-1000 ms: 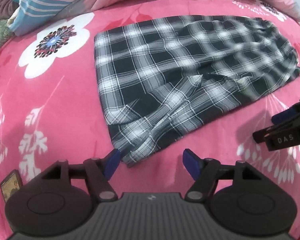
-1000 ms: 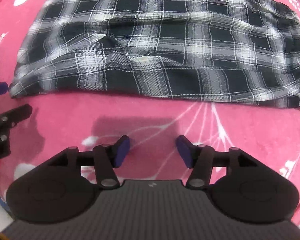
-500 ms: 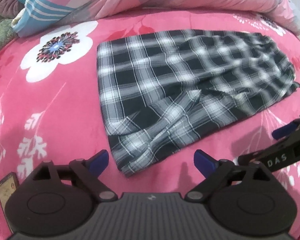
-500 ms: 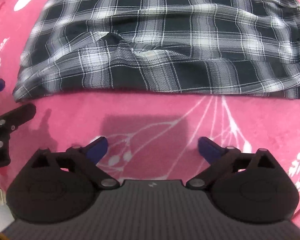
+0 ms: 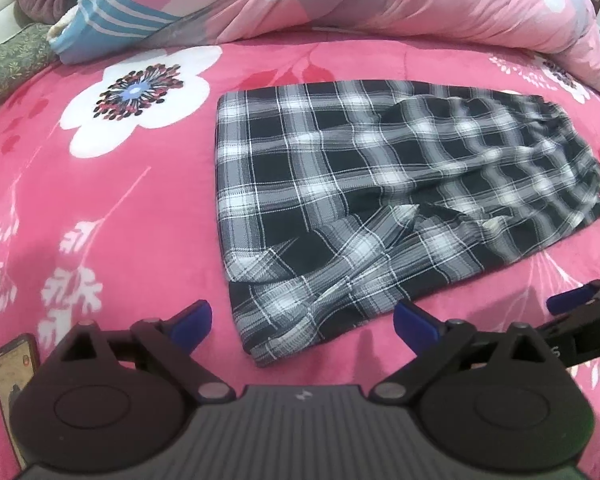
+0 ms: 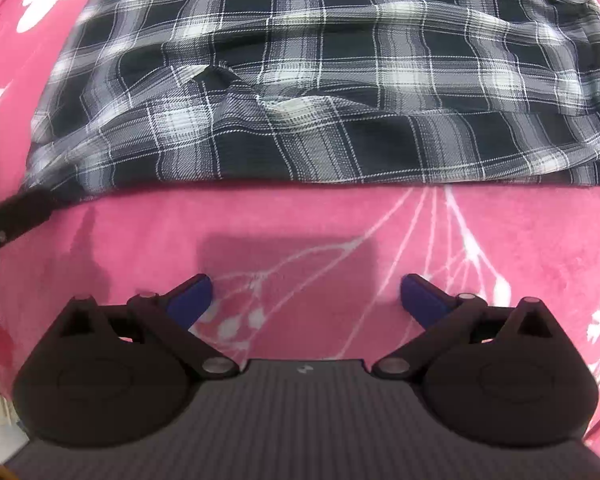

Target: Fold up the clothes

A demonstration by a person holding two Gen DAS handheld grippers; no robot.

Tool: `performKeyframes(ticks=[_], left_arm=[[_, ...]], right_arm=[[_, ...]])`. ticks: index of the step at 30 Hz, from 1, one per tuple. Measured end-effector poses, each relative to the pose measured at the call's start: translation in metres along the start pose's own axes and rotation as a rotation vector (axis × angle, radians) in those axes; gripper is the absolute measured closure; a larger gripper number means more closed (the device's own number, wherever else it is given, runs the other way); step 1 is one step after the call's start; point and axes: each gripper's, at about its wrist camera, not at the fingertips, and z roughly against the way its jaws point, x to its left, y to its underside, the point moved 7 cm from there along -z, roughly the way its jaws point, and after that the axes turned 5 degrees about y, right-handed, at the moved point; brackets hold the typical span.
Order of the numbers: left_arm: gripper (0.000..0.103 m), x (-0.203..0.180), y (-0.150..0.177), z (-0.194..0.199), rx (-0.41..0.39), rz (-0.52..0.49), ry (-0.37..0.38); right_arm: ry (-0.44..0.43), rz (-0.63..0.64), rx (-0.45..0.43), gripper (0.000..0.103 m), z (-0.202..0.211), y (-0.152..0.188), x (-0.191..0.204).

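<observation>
Since a second ago both sets of jaws have spread wide and the left camera's view has tipped up toward the far edge of the bed. The pink floral bedspread [image 5: 100, 208] carries everything. A rumpled pink quilt [image 5: 380, 0] lies along its far edge, a striped blue cloth [image 5: 112, 20] at the far left corner. The plaid garment [image 5: 380, 184] lies flat mid-bed. The left gripper [image 5: 302, 320], still widening, straddles the garment's near corner without touching; the right gripper [image 6: 306, 294] hangs released over bare bedspread. A phone [image 5: 12, 364] lies near left.
</observation>
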Motion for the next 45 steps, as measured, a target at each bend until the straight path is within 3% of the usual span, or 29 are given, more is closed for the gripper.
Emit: performKeyframes(ticks=[9,32,45], left_arm=[[0.005,0.001,0.001,-0.002,0.016,0.03,0.037],[0.005,0.004,-0.003,0.0,0.015,0.048,0.024],[0.005,-0.007,-0.017,0.002,-0.035,0.041,0.02]], right_arm=[[-0.005,-0.023,-0.025,0.001,-0.006,-0.002,0.009],[-0.015,-0.007,-0.056,0.001,-0.019,-0.008,0.036],[-0.018,0.033,-0.008,0.001,-0.025,-0.013,0.049]])
